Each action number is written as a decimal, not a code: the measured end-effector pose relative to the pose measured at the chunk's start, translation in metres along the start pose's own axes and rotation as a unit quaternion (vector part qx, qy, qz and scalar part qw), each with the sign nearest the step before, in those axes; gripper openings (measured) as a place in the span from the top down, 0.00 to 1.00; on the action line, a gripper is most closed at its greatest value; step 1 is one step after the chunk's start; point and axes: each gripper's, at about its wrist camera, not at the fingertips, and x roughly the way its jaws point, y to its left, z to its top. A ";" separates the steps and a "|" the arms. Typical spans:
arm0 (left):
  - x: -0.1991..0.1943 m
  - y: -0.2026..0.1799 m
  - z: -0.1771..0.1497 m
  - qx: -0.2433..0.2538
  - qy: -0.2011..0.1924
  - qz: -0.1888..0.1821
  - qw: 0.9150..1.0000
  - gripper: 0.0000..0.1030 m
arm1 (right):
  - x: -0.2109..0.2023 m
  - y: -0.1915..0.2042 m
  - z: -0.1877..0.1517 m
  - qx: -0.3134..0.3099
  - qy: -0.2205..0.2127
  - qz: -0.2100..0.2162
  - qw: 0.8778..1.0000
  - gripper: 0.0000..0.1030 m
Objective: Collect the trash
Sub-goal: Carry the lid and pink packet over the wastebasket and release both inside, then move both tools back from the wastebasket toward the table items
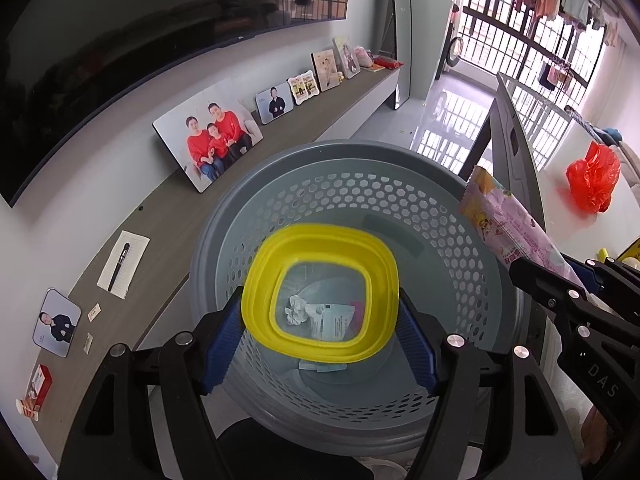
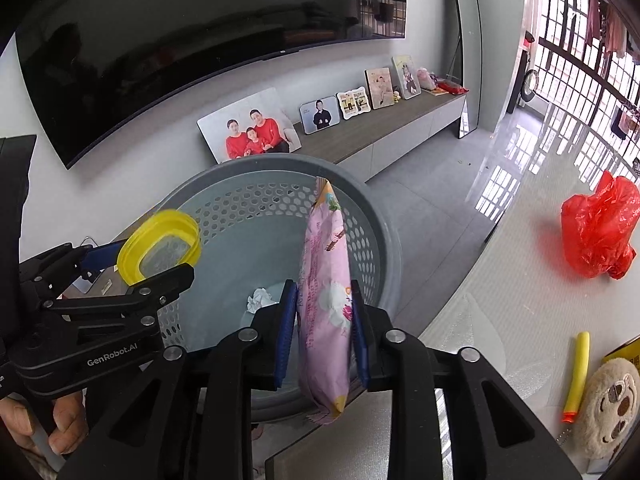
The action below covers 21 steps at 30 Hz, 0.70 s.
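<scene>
Pink packet (image 2: pixel 326 300) partly behind blue pads (image 2: pixel 286 332).

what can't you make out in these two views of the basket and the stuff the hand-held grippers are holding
- Basket floor, left wrist view: the yellow lid in the left hand-held gripper covers much of the trash; its clear centre shows only crumpled paper.
- Basket floor, right wrist view: hidden behind the pink wrapper and right hand-held gripper.
- Wrapper print: too small to read in either view.
- Plush toy, right wrist view: cut off by the frame edge.

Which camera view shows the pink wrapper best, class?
The right wrist view: the pink wrapper runs full-length, pinched between the right gripper fingers above the grey basket. The left wrist view shows only its upper part at the side.
</scene>
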 end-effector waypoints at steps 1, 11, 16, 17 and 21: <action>0.000 0.000 0.000 -0.001 0.001 0.000 1.000 0.30 | 0.000 -0.002 0.001 0.002 -0.002 0.000 1.000 0.70; -0.002 0.004 -0.002 -0.010 0.001 0.006 1.000 0.23 | -0.006 -0.005 -0.001 0.007 -0.016 -0.005 1.000 0.51; -0.005 0.003 -0.003 -0.013 -0.002 0.013 1.000 0.23 | -0.007 -0.006 -0.003 0.006 -0.016 -0.007 1.000 0.51; -0.006 0.003 -0.003 -0.014 -0.003 0.015 1.000 0.22 | -0.007 -0.006 -0.003 0.007 -0.016 -0.007 1.000 0.51; -0.011 0.004 -0.003 -0.017 -0.009 0.022 1.000 0.22 | -0.011 -0.005 -0.003 0.007 -0.020 -0.013 1.000 0.51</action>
